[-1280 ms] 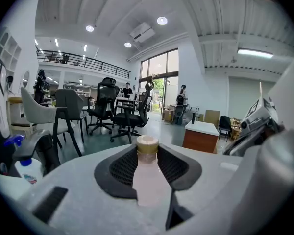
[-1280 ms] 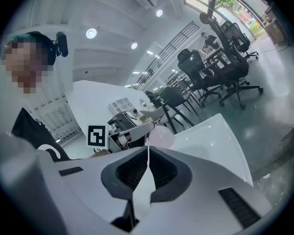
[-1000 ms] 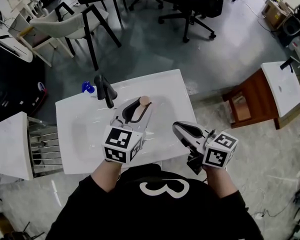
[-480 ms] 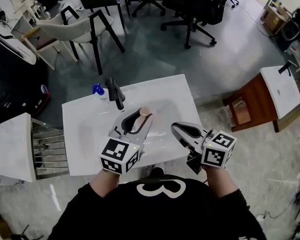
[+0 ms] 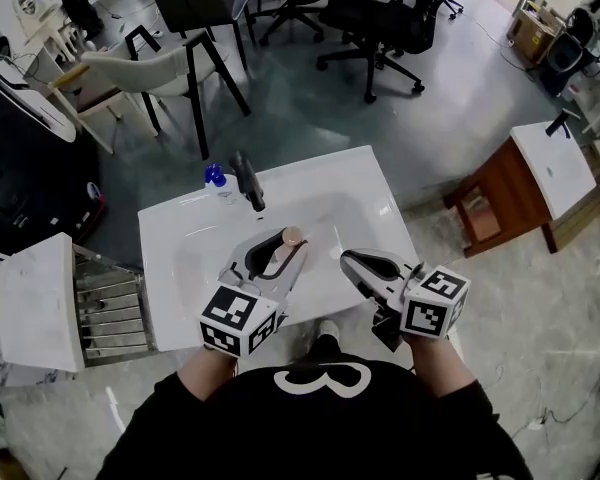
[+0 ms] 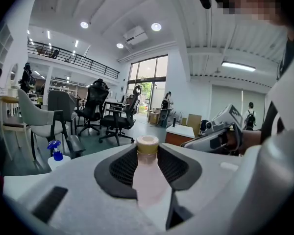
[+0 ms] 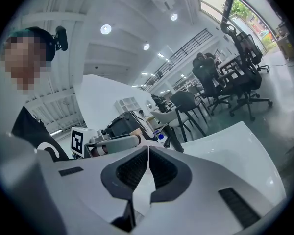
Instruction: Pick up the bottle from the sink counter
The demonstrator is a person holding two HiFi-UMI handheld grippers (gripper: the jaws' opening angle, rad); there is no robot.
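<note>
One bottle, clamped between the jaws of your left gripper, cap end forward, over the sink counter basin. Your right gripper: jaws pressed together, nothing between them, beside the left.

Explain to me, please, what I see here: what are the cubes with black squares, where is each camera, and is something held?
A person holds a tool in each hand; each ends in a two-jaw claw, and the marked cube is part of it. One picture looks down from the person's head; the other two ride on the tools and look along the jaws. Below is a white sink counter with a black faucet and a blue-topped spray bottle. The left claw grips a pale pink bottle with a tan cap. The right claw is shut and empty.
</note>
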